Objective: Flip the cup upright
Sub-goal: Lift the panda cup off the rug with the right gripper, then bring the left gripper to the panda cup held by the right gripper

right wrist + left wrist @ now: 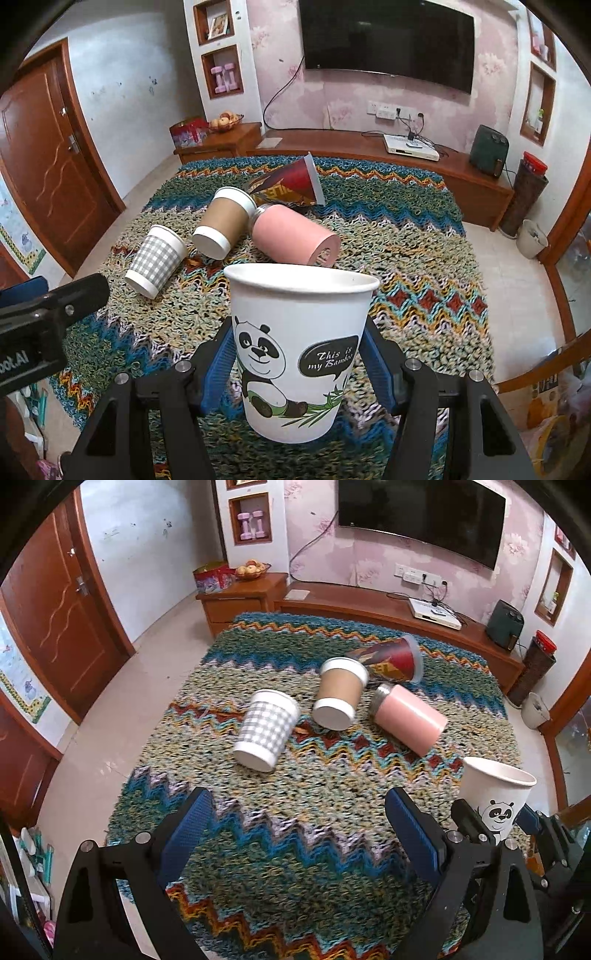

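Note:
My right gripper (297, 354) is shut on a white panda paper cup (295, 350), held upright with its mouth up over the near part of the table; it also shows in the left wrist view (493, 794). My left gripper (295, 830) is open and empty above the knitted cloth. Lying on their sides further out are a grey checked cup (266, 729), a brown sleeved cup (340, 692), a pink tumbler (408, 716) and a red patterned cup (391, 659).
A colourful zigzag knitted cloth (295, 805) covers the table. Behind it stand a low wooden TV bench (369, 605) and a side cabinet (240, 598) with a fruit bowl. A brown door (55, 609) is at the left.

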The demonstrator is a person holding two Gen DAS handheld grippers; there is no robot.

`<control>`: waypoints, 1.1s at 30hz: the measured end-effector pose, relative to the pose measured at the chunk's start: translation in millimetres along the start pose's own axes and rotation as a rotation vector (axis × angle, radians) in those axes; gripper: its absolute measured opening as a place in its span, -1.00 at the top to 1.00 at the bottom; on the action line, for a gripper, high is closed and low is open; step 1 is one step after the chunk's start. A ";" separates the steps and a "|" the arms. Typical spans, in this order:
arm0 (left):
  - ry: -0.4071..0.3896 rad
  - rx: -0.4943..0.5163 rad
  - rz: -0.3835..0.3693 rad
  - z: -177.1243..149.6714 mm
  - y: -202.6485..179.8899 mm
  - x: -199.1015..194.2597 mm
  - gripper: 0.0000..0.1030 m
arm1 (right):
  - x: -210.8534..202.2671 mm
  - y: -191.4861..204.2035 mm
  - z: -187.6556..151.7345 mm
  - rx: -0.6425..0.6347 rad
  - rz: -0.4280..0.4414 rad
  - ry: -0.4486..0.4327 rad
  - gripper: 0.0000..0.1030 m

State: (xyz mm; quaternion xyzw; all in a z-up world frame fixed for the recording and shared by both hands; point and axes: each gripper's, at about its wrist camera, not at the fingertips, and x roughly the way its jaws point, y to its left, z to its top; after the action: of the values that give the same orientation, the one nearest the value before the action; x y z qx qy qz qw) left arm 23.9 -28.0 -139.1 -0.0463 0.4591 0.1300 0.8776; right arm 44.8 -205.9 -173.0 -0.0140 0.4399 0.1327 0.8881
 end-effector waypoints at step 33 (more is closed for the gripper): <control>0.107 0.106 -0.049 -10.9 60.5 31.6 -0.86 | 59.6 66.2 -64.6 0.337 0.113 0.415 -0.28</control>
State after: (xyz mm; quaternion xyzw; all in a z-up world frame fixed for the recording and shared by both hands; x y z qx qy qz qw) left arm 16.1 33.9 -168.8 -0.0179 0.5101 0.0813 0.8561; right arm 12.7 -137.8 -253.3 0.1316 0.6286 0.1014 0.7598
